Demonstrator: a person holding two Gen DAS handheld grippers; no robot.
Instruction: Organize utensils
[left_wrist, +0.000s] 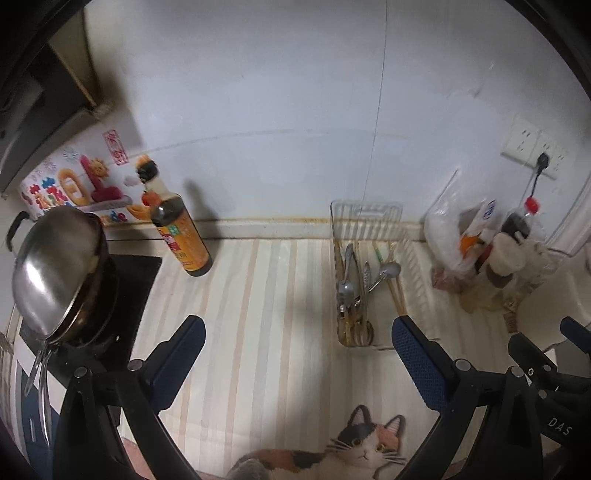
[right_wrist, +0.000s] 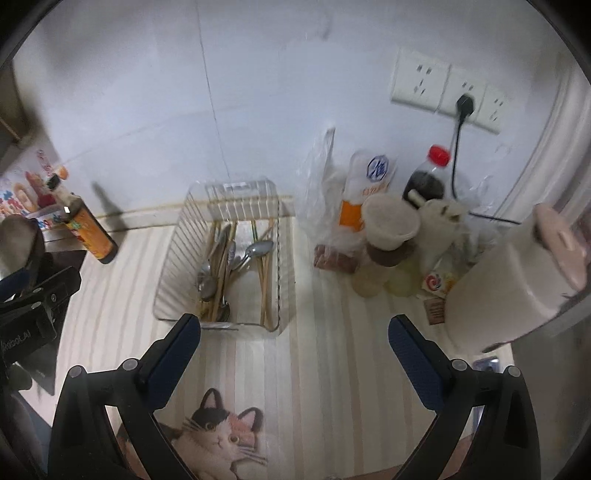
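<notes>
A clear plastic ribbed tray (right_wrist: 173, 266) stands on the striped counter against the wall; it also shows in the left wrist view (left_wrist: 369, 214). In it lie metal spoons (right_wrist: 258, 248), tongs and several wooden chopsticks (right_wrist: 264, 295), mixed together; the spoons (left_wrist: 391, 270) show in the left wrist view too. My left gripper (left_wrist: 297, 338) is open and empty, above the counter in front of the tray and to its left. My right gripper (right_wrist: 294, 334) is open and empty, just in front of the tray's near edge.
A soy sauce bottle (left_wrist: 181, 236) stands left of the tray, and a steel pot with lid (left_wrist: 59, 273) on a black cooktop further left. Bags, a dark bottle (right_wrist: 424, 177) and cups crowd the right, with a white appliance (right_wrist: 517, 280). A cat-print mat (right_wrist: 218, 435) lies near me.
</notes>
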